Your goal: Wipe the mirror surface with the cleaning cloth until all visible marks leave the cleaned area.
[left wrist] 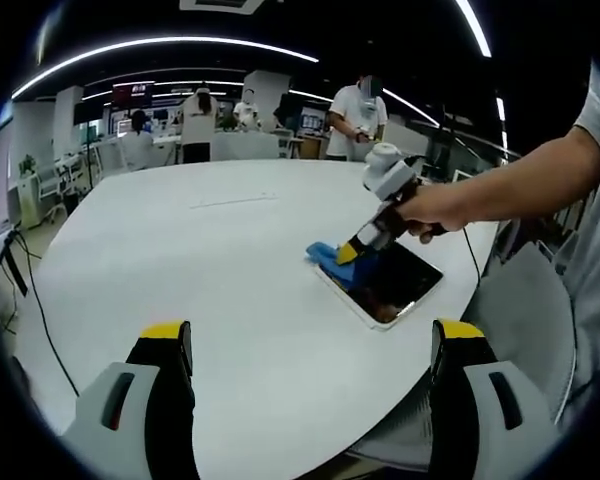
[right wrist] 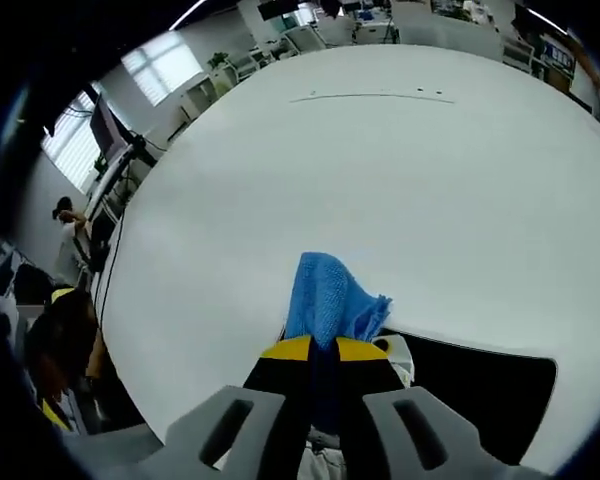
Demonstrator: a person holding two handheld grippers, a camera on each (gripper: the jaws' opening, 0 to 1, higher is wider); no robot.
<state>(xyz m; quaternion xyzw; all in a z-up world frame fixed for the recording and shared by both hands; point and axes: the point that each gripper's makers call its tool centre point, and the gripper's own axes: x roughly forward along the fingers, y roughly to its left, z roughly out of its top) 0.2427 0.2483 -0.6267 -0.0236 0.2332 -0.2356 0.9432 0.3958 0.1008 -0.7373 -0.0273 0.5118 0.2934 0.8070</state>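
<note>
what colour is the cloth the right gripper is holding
Blue; the cloth shows best in the right gripper view.

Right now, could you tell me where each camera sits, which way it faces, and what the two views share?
Left gripper view: rides on the left hand-held gripper, jaws apart, low over the white table, looking across at the right hand-held gripper; the person's hand shows.
Right gripper view: rides on the right hand-held gripper, looking down along its jaws, shut on the blue cloth.
Shared: cloth, mirror, table.

white table [left wrist: 230, 290] | mirror [left wrist: 390, 280] flat near edge | blue cloth [right wrist: 325, 300] on mirror
</note>
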